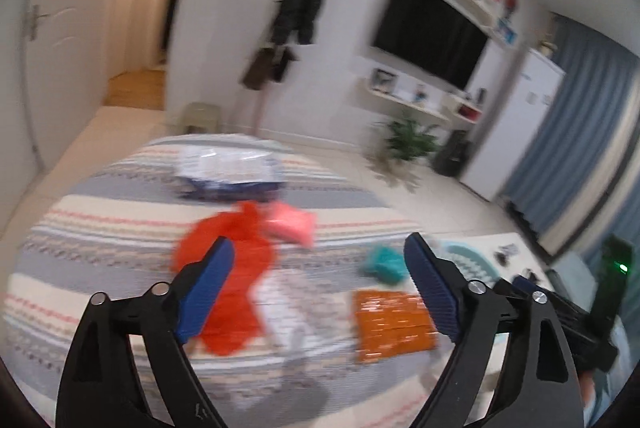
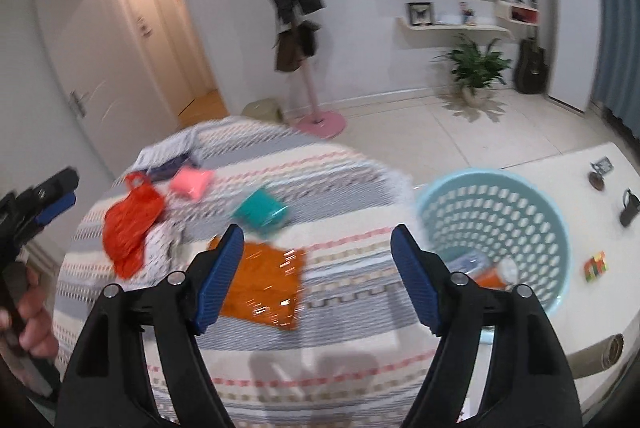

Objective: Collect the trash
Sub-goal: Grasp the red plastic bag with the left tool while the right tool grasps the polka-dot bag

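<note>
**Here, Both Claws Empty Above a Littered Bed**

Here I hold my left claw (image 1: 320,284) over the striped bed (image 1: 100,228), its blue pads spread wide with nothing between them. My right claw (image 2: 316,276) hangs beside it, jaws likewise apart and empty. No earlier picture lets me say more of them.

The trash lies scattered on the bedcover. A red bag (image 2: 132,224) sits crumpled to the left, with a pink packet (image 2: 190,184) just beyond it and a blue-and-white package (image 1: 228,172) farther up the bed. A teal wrapper (image 2: 260,212) lies near the middle. An orange foil pack (image 2: 264,288) lies flat, closest to my right claw, and a pale patterned wrapper (image 1: 284,304) lies between it and the red bag.

To the right of the bed stands a light blue basket (image 2: 552,228) with perforated walls, and a few pieces already rest in its bottom. It stands on a white counter (image 2: 560,164) that also carries a colour cube (image 2: 596,266) and small dark items.

The picture is blurred by motion.
</note>
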Action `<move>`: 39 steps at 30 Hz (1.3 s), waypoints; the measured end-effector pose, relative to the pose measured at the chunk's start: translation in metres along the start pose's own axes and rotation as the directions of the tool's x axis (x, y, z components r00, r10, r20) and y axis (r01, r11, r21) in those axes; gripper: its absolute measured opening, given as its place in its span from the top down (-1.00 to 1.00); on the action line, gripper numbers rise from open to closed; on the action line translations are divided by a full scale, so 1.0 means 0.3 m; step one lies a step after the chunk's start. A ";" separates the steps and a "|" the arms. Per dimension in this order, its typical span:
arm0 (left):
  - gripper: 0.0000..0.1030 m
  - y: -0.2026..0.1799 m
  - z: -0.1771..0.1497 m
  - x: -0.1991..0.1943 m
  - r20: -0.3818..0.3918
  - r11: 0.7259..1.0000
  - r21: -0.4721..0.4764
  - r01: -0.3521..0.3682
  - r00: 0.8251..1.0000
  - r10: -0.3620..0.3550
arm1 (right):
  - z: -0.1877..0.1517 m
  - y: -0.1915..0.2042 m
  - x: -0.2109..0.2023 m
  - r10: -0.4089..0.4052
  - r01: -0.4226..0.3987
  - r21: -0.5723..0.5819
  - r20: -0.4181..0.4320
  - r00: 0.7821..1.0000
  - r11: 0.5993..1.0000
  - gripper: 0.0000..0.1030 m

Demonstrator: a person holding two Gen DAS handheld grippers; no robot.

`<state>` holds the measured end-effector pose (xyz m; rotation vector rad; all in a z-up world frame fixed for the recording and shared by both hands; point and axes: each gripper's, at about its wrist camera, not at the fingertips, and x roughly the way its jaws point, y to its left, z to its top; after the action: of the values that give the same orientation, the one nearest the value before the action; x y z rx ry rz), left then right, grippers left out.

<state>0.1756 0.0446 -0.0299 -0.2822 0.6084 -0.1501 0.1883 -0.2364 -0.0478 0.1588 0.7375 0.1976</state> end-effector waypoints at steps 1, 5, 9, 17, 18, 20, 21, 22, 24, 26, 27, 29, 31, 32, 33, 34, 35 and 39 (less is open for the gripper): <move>-0.67 0.032 -0.002 0.006 -0.008 1.000 -0.011 -0.012 1.000 0.012 | -0.018 0.042 0.025 0.017 -0.017 -0.020 -0.017 1.000 1.000 -0.41; -0.68 0.148 -0.020 0.065 -0.062 0.997 -0.065 -0.049 0.997 0.045 | -0.074 0.138 0.096 0.059 -0.063 -0.052 -0.067 0.996 0.997 -0.41; -0.68 0.205 -0.047 0.145 -0.127 0.995 -0.071 -0.070 0.990 0.061 | -0.094 0.238 0.143 0.072 -0.082 -0.100 -0.102 0.992 0.992 -0.41; -0.43 0.218 -0.059 0.256 -0.198 0.995 -0.013 -0.101 0.975 0.097 | -0.059 0.346 0.189 0.080 -0.098 -0.153 -0.121 0.989 0.983 -0.41; -0.27 0.219 -0.067 0.259 -0.205 0.995 -0.007 -0.102 0.974 0.098 | -0.056 0.364 0.203 0.083 -0.103 -0.160 -0.126 0.989 0.982 -0.41; -0.03 0.235 -0.075 0.272 -0.216 0.995 -0.011 -0.097 0.972 0.092 | -0.051 0.389 0.221 0.087 -0.109 -0.172 -0.132 0.987 0.979 -0.41; 0.08 0.244 -0.082 0.269 -0.212 0.995 -0.018 -0.094 0.973 0.088 | -0.049 0.403 0.232 0.088 -0.112 -0.178 -0.134 0.987 0.978 -0.41; 0.10 0.253 -0.084 0.263 -0.202 0.996 -0.028 -0.087 0.976 0.080 | -0.048 0.418 0.248 0.090 -0.114 -0.183 -0.137 0.987 0.976 -0.41; 0.18 0.284 -0.090 0.245 -0.172 0.996 -0.063 -0.069 0.983 0.057 | -0.047 0.438 0.275 0.094 -0.119 -0.182 -0.142 0.985 0.976 -0.41; 0.21 0.319 -0.098 0.216 -0.143 0.990 -0.110 -0.084 0.987 0.068 | -0.045 0.450 0.311 0.099 -0.126 -0.177 -0.155 0.983 0.976 -0.41; 0.21 0.337 -0.097 0.202 -0.125 0.987 -0.138 -0.086 0.990 0.069 | -0.046 0.455 0.325 0.101 -0.129 -0.171 -0.159 0.982 0.977 -0.41; 0.21 0.366 -0.100 0.183 -0.103 0.981 -0.182 -0.064 0.994 0.045 | -0.051 0.460 0.350 0.108 -0.135 -0.160 -0.164 0.981 0.978 -0.40; 0.21 0.380 -0.107 0.171 -0.094 0.978 -0.203 -0.053 0.995 0.035 | -0.062 0.467 0.377 0.104 -0.132 -0.155 -0.172 0.979 0.979 -0.40; 0.21 0.381 -0.111 0.163 -0.087 0.978 -0.201 -0.050 0.996 0.033 | -0.068 0.470 0.390 0.103 -0.132 -0.154 -0.180 0.978 0.979 -0.40; 0.21 0.379 -0.116 0.153 -0.082 0.979 -0.197 -0.054 0.996 0.038 | -0.073 0.475 0.402 0.096 -0.127 -0.159 -0.190 0.977 0.979 -0.39; 0.21 0.376 -0.120 0.147 -0.079 0.979 -0.193 -0.060 0.996 0.046 | -0.073 0.479 0.404 0.091 -0.123 -0.165 -0.189 0.978 0.979 -0.38; 0.21 0.369 -0.123 0.143 -0.079 0.981 -0.185 -0.067 0.995 0.053 | -0.073 0.483 0.402 0.090 -0.122 -0.171 -0.183 0.979 0.978 -0.38; 0.21 0.361 -0.122 0.143 -0.082 0.982 -0.174 -0.074 0.995 0.060 | -0.084 0.499 0.422 0.057 -0.098 -0.195 -0.206 0.977 0.976 -0.35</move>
<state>0.1952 0.1301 -0.1146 -0.4289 0.7077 -0.0417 0.2445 -0.0599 -0.1167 -0.0291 0.9058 0.3663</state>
